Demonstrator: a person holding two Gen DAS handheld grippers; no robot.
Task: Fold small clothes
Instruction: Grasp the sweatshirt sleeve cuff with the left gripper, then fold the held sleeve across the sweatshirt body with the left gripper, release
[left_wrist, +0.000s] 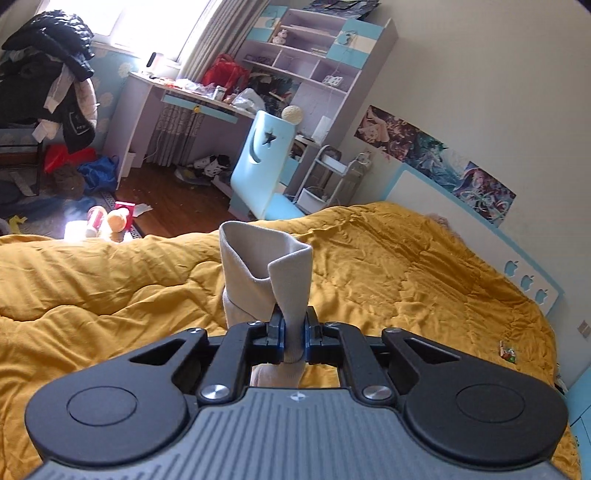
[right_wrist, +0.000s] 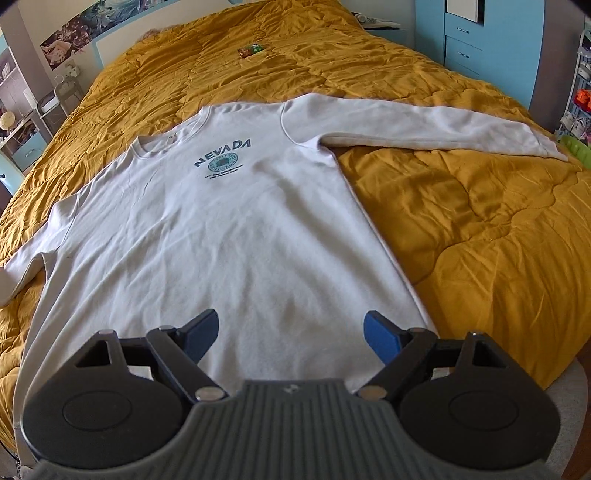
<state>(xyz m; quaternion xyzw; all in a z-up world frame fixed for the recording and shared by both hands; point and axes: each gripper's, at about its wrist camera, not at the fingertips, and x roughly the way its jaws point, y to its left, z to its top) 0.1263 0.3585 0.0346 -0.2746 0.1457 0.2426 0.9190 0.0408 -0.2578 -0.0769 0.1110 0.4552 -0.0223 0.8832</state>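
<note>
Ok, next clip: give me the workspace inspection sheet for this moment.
Surface: mustard-yellow quilted bedspread, rumpled.
Job's things: white long-sleeved NEVADA sweatshirt spread flat, front up, one sleeve stretched sideways; its pale cuff is lifted.
Clutter: small green-red packet on the bed.
Grippers: left gripper shut on the cuff; right gripper open over the hem.
Cables: nothing seen on the bed.
Surroundings: messy desk with shelves, light-blue chair, littered floor.
</note>
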